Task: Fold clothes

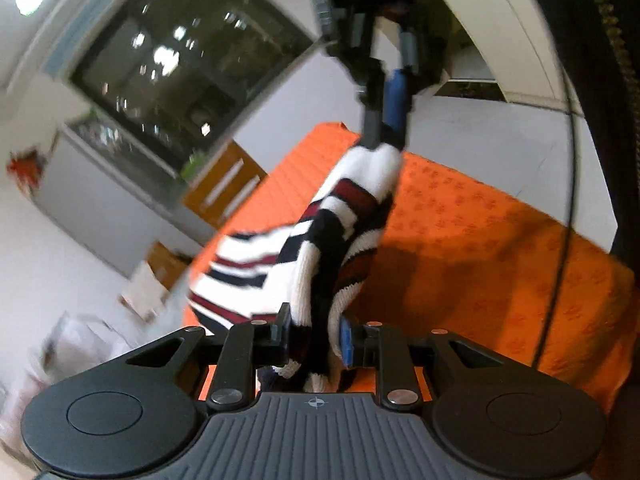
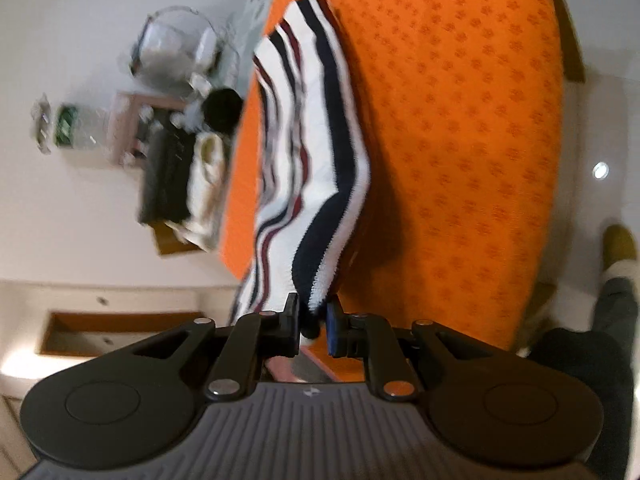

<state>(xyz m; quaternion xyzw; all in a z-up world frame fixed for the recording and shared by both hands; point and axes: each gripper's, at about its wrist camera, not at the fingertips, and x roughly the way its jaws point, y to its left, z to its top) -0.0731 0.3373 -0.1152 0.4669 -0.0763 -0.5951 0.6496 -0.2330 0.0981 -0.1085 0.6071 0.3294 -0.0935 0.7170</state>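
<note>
- Left wrist view: the left gripper [image 1: 314,334] has its jaws clamped on a bunched striped sweater [image 1: 320,240], white with navy and dark red bands.
- Right gripper [image 1: 386,136] pinches the sweater's far end, lifting it above the orange bed [image 1: 500,240].
- Right wrist view: jaws clenched on a sweater edge [image 2: 316,300].

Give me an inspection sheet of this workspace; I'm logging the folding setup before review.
Surface: orange bedspread with a small repeating pattern, bare where visible.
Job's things: striped sweater, white, navy and dark red, lifted above the bedspread.
Clutter: nothing seen on the bedspread.
Grippers: left tongs shut on the striped sweater; right tongs shut on another edge, also visible in the left view.
Cables: one dark cable hanging at the right of the left view.
Surroundings: dark window, wooden drawers, floor clutter beside the bed, blurred.
</note>
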